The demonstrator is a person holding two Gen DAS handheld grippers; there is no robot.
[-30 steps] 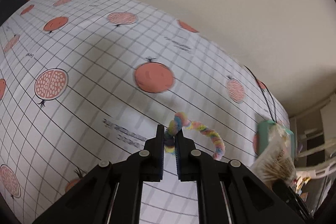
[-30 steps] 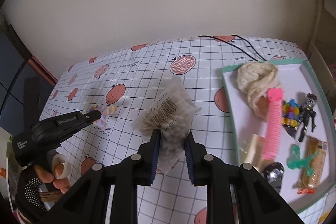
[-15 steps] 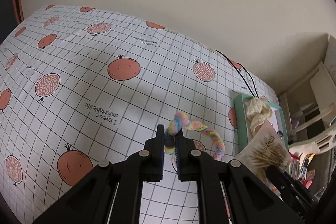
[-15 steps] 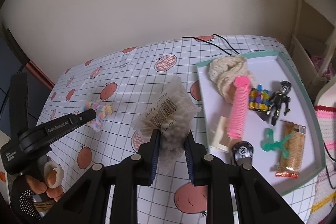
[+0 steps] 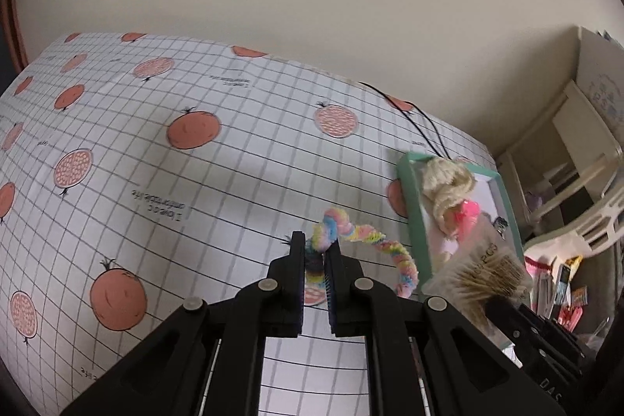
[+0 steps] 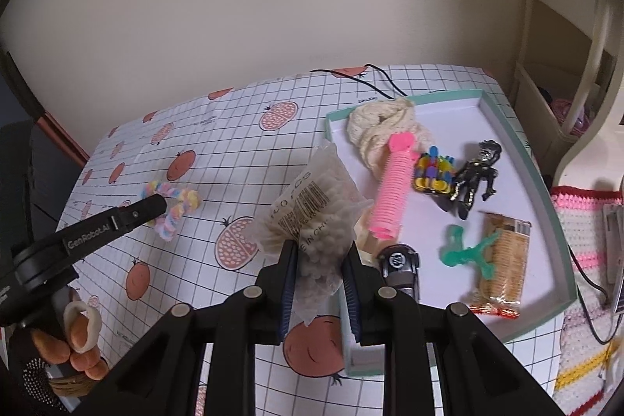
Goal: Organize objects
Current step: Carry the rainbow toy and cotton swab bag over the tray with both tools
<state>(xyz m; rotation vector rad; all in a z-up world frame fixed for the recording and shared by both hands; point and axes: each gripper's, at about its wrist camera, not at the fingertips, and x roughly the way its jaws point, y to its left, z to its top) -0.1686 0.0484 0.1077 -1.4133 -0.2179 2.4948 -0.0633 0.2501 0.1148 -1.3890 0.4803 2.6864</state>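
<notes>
My left gripper (image 5: pixel 315 252) is shut on a pastel rainbow twisted rope toy (image 5: pixel 368 240) and holds it above the checked tablecloth; the gripper shows in the right wrist view (image 6: pixel 156 205) with the toy (image 6: pixel 175 209). My right gripper (image 6: pixel 318 260) is shut on a clear bag of cotton swabs (image 6: pixel 316 209), held above the left edge of the teal-rimmed tray (image 6: pixel 522 158). The bag also shows in the left wrist view (image 5: pixel 483 271), next to the tray (image 5: pixel 409 182).
In the tray lie a cream knit cloth (image 6: pixel 378 127), a pink ribbed tube (image 6: pixel 392 190), a multicoloured block toy (image 6: pixel 433 174), a black figure (image 6: pixel 475 174), a green clip (image 6: pixel 464 252), a snack bar (image 6: pixel 501 264) and a toy car (image 6: pixel 401 268). A black cable (image 6: pixel 374 80) lies at the table's back. Shelves stand on the right.
Both grippers have moved right toward the tray, each keeping its load. The bag of swabs now hangs over the tray's left edge.
</notes>
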